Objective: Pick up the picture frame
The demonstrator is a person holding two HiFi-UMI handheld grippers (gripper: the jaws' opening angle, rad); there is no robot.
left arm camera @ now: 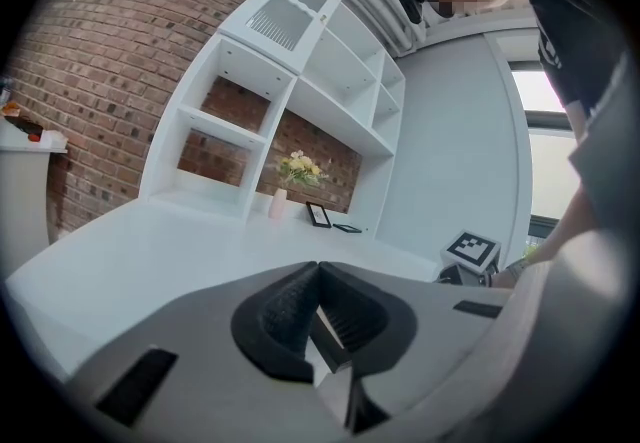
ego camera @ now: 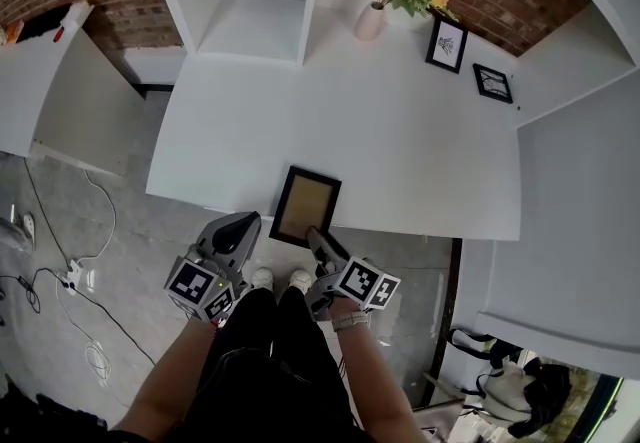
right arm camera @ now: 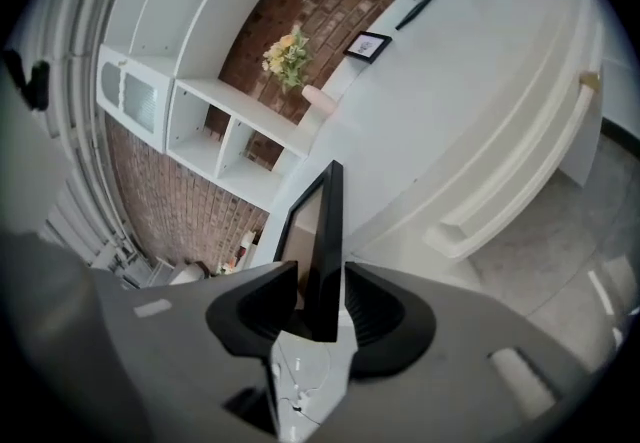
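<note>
Right claw [right arm camera: 321, 271], jaws wide, astride near edge of picture frame [right arm camera: 328, 216].

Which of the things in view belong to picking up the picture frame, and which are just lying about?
Job in hand: picture frame; right gripper, jaws open around its edge.
Lying about: vase of flowers; standing small picture; flat small picture.

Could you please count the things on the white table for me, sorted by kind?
Picture frames: 3 (large picture frame at the near edge, small upright frame, small flat frame)
Vases: 1 (vase of flowers)
Total: 4
</note>
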